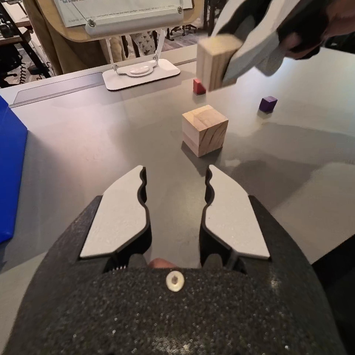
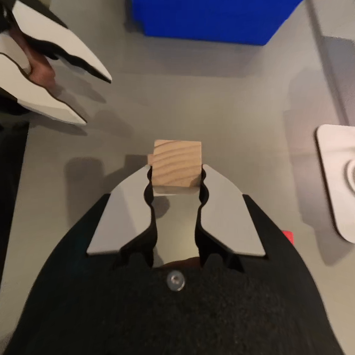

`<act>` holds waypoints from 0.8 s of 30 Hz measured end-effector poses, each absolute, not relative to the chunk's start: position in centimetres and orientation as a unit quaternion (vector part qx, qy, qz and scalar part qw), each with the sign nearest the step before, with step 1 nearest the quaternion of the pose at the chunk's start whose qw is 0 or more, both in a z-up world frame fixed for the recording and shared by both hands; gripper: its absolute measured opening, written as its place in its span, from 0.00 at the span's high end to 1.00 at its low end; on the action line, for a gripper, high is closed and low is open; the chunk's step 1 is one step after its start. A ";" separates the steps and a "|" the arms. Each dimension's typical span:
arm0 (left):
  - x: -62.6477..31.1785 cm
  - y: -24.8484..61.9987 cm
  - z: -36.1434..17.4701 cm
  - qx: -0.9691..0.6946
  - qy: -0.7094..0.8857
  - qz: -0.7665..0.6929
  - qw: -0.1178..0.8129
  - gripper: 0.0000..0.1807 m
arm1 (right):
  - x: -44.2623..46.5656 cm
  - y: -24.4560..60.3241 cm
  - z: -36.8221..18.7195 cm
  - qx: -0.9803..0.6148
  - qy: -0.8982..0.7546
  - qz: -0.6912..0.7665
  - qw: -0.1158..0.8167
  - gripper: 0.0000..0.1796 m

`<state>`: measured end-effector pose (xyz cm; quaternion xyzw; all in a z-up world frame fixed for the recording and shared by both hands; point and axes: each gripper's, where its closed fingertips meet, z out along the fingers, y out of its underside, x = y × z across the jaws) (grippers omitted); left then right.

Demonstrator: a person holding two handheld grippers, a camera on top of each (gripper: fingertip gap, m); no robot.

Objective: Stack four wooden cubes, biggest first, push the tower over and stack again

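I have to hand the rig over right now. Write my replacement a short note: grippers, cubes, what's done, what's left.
Right gripper: shut on a plain wooden cube, held in the air above the table.
Left gripper: open, empty, low over the table, pointing at the base.
Base cube: plain wood, alone on the table, nothing on it yet; the held cube hangs above and slightly behind it.
Red cube and purple cube: loose on the table beyond the base.
Done: base is in place, second cube picked up.
Left: set the held cube on the base, add the two coloured cubes, biggest first, push over, restack.
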<state>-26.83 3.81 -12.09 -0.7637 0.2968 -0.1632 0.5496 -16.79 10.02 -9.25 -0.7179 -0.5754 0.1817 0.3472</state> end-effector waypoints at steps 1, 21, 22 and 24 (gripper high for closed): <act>-26.8 3.8 -12.1 -0.764 0.298 -0.162 0.550 0.68 | -17.2 9.9 -9.9 -0.717 -0.581 0.184 0.338 0.75; -26.4 3.2 -12.4 -0.759 0.320 -0.161 0.544 0.67 | -17.5 9.6 -10.7 -0.695 -0.581 0.243 0.348 0.63; -26.4 3.2 -12.4 -0.759 0.321 -0.162 0.543 0.67 | -17.1 9.5 -9.5 -0.691 -0.576 0.238 0.366 0.63; -26.4 3.1 -12.4 -0.759 0.322 -0.164 0.542 0.67 | -15.6 9.4 -7.0 -0.699 -0.548 0.211 0.407 0.66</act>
